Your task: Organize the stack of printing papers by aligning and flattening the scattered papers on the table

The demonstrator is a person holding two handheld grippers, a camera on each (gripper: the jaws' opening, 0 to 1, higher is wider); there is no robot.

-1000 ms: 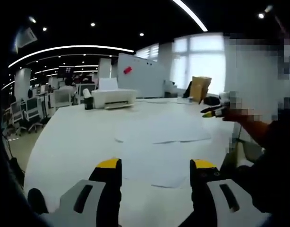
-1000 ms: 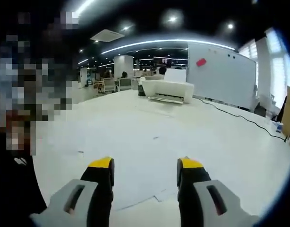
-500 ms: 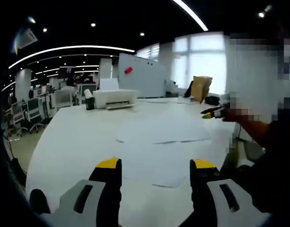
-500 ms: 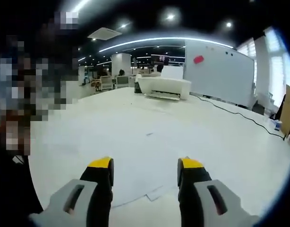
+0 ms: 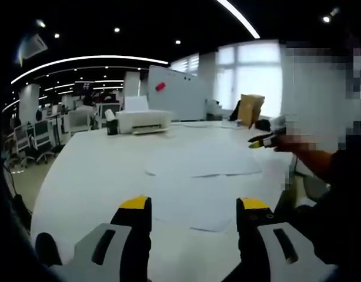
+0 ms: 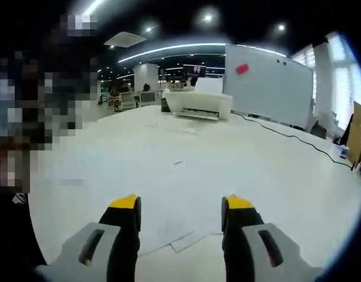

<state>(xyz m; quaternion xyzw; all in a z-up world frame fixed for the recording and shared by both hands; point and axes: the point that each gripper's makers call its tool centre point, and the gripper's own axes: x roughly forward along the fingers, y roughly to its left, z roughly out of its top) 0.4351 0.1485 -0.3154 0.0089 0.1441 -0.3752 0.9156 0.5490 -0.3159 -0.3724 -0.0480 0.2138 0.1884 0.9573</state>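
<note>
While both yellow-tipped grippers hover above the white tabletop (image 5: 80, 176) with fingers spread apart and holding nothing, the left gripper (image 5: 194, 207) points at loose white printing papers (image 5: 198, 170) scattered mid-tabletop. The right gripper (image 6: 179, 205) hangs over the sheets' near edge, and a white printer (image 5: 142, 121) sits at the far edge.

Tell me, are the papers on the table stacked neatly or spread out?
Spread out. In the left gripper view the papers lie flat on the white table, overlapping loosely, with offset edges and corners.
</note>
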